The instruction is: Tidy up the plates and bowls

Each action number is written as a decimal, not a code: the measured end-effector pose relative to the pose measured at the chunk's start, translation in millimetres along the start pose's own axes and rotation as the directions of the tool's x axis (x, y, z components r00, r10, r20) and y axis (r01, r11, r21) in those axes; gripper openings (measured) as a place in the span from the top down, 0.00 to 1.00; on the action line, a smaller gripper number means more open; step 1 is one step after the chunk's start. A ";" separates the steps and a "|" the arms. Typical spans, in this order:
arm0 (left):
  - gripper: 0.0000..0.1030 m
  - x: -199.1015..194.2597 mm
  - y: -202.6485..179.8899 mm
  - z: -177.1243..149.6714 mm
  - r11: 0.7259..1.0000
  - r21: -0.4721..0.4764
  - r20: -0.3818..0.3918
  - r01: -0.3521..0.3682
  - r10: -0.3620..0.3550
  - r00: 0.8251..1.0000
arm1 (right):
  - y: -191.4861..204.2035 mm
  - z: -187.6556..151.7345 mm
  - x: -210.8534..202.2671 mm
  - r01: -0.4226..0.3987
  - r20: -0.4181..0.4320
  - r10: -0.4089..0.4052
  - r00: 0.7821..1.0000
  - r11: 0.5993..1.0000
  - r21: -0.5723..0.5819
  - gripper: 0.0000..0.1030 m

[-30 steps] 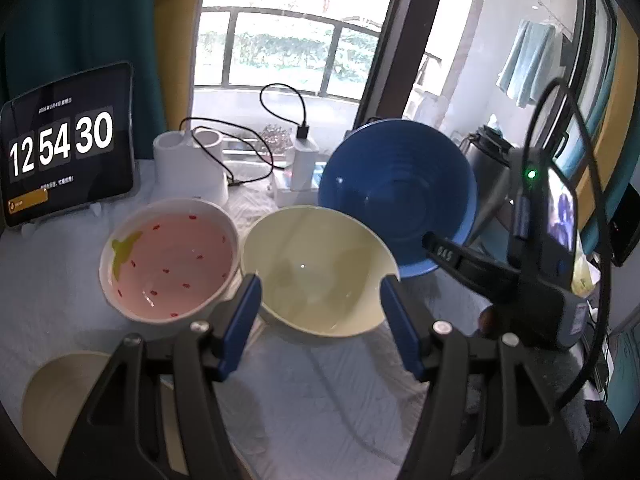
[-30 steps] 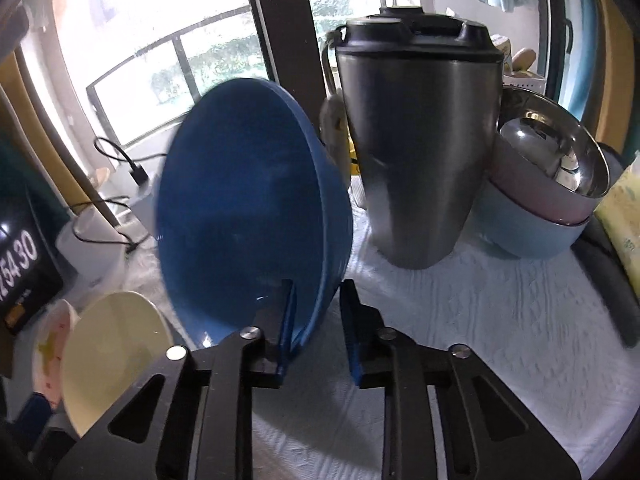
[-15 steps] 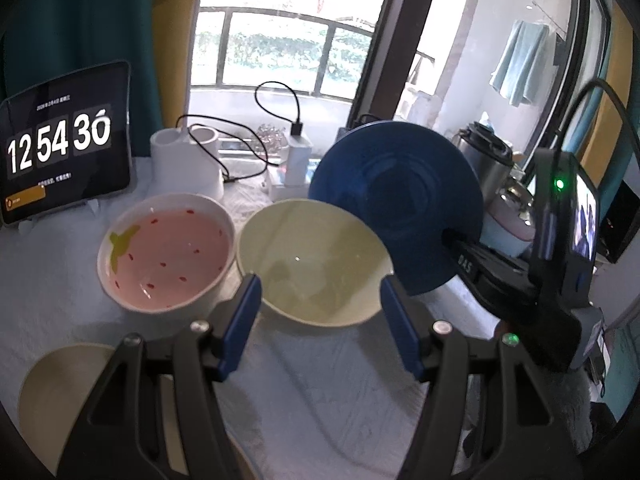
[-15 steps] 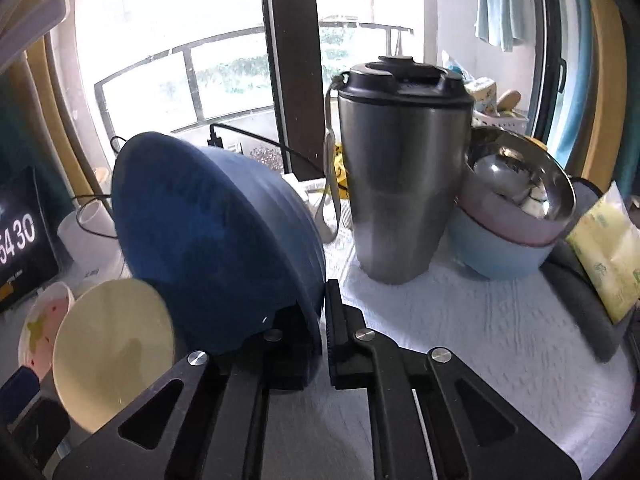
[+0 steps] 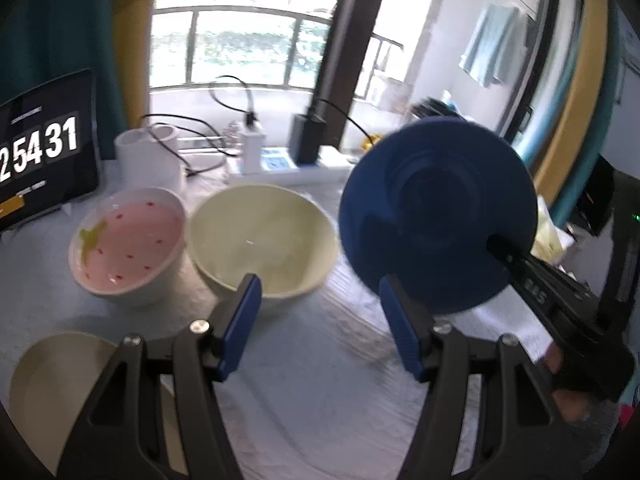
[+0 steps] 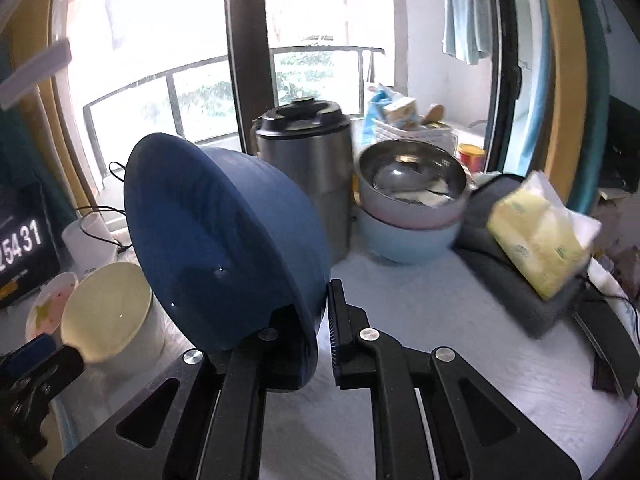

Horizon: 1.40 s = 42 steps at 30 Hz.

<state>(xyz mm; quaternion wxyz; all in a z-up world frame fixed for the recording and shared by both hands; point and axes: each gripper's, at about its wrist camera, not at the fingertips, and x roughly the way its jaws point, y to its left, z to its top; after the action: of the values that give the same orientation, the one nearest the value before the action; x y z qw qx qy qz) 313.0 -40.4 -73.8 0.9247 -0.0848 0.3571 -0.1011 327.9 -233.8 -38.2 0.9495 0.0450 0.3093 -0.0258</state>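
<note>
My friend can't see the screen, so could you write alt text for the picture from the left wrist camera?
A blue bowl, pinched at its rim by the right gripper, hangs tilted above a white table. Beside it sit a cream bowl and a pink strawberry-print bowl, with the left gripper, jaws open, in front.

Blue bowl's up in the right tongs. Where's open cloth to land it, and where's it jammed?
Bare cloth: in front of the steel flask and stacked bowls, left of the tissue pack; also the near strip before the cream bowl. Crowded: back edge with chargers, and the pink bowl and cream bowl side by side.
</note>
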 end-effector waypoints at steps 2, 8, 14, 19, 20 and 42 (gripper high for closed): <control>0.39 1.9 -8.7 -3.7 1.000 0.018 -0.011 0.010 -0.010 1.000 | -12.1 -6.7 -7.2 -0.017 -0.014 0.017 1.000 1.000 0.012 0.93; 0.39 12.5 -40.0 -18.8 0.994 0.108 -0.056 0.021 -0.015 0.998 | -35.7 -34.3 -24.3 -0.081 -0.071 0.083 0.994 0.996 0.022 0.93; 0.39 26.7 -58.1 -33.8 0.988 0.152 -0.109 0.015 0.001 0.994 | -53.4 -44.6 -31.9 -0.181 -0.090 0.183 0.979 0.983 0.030 0.93; 0.39 35.3 -58.8 -43.2 0.989 0.147 -0.129 0.002 0.017 0.991 | -63.3 -47.2 -27.2 -0.220 -0.096 0.223 0.970 0.974 0.046 0.93; 0.39 36.3 -58.4 -44.7 0.989 0.145 -0.130 0.002 0.017 0.991 | -65.2 -48.1 -24.2 -0.224 -0.102 0.228 0.968 0.973 0.047 0.93; 0.74 7.1 -73.6 -62.3 0.982 0.167 -0.034 0.085 -0.081 0.996 | -68.5 -64.9 -15.0 -0.223 -0.151 0.241 0.959 0.966 0.129 0.82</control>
<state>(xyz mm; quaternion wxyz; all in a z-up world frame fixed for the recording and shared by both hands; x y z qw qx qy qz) 266.7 -118.5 -107.0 0.9186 -0.0197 0.3560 -0.1705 272.5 -295.0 -86.2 0.9130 0.1357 0.3779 0.0725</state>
